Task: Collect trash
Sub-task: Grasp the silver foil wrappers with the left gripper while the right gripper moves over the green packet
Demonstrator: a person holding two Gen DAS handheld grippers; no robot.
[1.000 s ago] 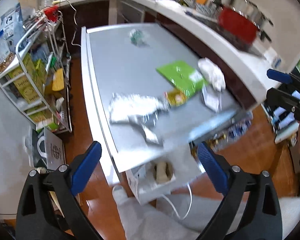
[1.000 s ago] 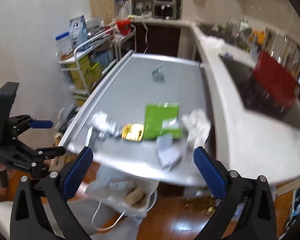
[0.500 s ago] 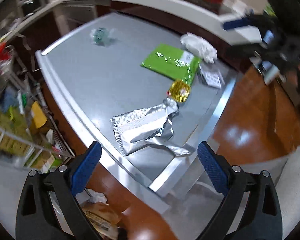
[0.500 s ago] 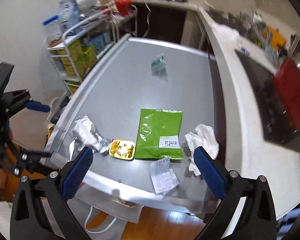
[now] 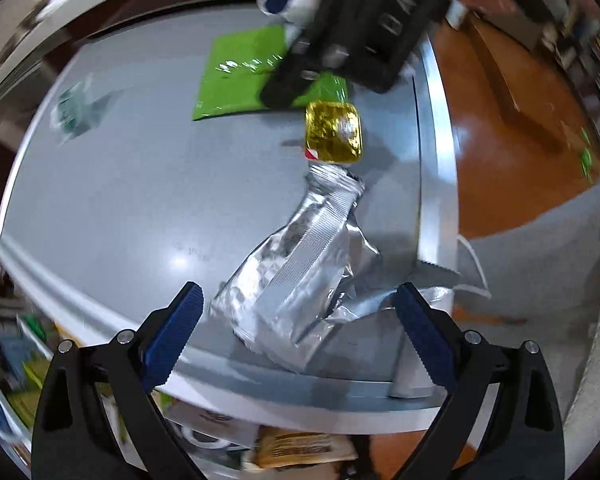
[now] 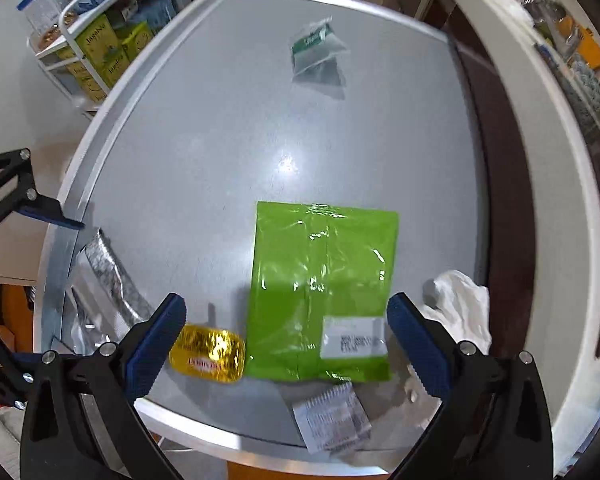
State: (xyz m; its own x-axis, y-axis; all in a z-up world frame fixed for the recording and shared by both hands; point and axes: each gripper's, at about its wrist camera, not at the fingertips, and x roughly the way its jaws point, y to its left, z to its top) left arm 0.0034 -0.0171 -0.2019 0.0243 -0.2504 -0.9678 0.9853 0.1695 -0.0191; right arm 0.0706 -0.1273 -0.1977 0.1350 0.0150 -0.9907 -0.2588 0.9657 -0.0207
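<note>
Left gripper (image 5: 296, 320) spread over silver pouch (image 5: 300, 276) (probably not touching).

Left tool (image 5: 296, 330) gapes over crumpled silver wrapper (image 5: 300, 272) near gold packet (image 5: 334, 132).

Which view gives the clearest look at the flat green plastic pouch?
Right wrist: the flat green plastic pouch lies whole and unobstructed, white label visible. In the left wrist view the pouch is blurred and partly hidden behind the other claw.
</note>
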